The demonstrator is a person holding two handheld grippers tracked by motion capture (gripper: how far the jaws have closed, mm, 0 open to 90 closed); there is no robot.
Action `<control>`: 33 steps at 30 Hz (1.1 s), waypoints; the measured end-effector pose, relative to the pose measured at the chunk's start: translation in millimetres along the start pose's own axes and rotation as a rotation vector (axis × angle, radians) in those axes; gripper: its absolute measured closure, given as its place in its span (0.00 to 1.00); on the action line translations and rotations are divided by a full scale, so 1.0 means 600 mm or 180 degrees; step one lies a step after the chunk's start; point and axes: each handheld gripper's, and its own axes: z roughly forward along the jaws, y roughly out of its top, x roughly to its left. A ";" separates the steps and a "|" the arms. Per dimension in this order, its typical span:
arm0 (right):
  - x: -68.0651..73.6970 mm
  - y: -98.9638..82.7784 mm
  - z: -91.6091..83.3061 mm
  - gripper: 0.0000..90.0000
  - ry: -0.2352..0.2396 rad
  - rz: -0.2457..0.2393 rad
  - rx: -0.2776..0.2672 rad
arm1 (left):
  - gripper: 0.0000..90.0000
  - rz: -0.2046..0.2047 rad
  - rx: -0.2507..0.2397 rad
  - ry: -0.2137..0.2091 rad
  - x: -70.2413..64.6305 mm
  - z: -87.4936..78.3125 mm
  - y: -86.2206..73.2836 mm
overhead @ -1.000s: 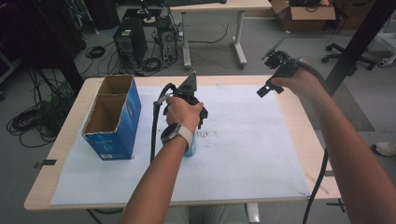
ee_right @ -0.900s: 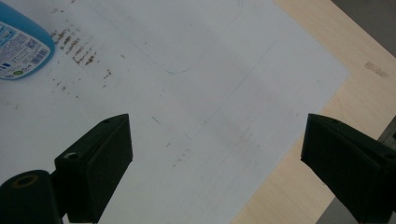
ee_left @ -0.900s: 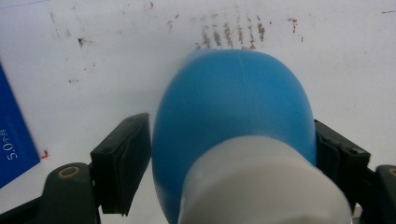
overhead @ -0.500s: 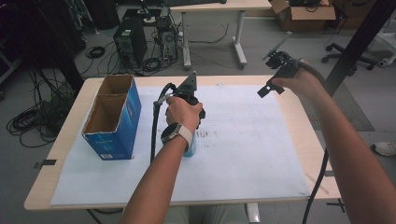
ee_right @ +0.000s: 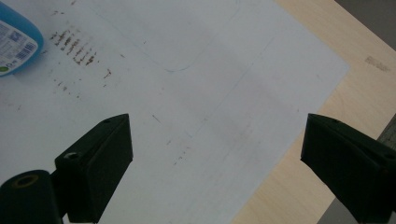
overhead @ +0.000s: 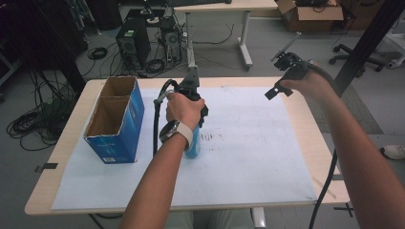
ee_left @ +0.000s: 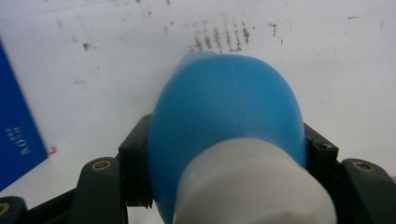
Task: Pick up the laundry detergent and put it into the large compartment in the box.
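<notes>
Since the earlier frames nothing has visibly moved: my left gripper stays clamped and my right gripper stays raised. One blue bottle, one blue box, one white sheet, one desk. The bottle stands on the sheet just right of the box, directly below my left hand; my left jaws pinch its rounded shoulder from both sides, just below the white cap. My right jaws are spread wide with nothing between them, held over the sheet's far right corner, well apart from the bottle. The bottle is smooth plastic with a printed label; the box is open-topped cardboard with two compartments; the sheet is scuffed with dark marks; the desk is pale wood.
</notes>
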 end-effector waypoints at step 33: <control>0.002 -0.016 -0.025 0.10 -0.0084 0.0088 -0.0088 | 0.42 0.0147 -0.0275 0.0162 0.095 -0.315 -0.034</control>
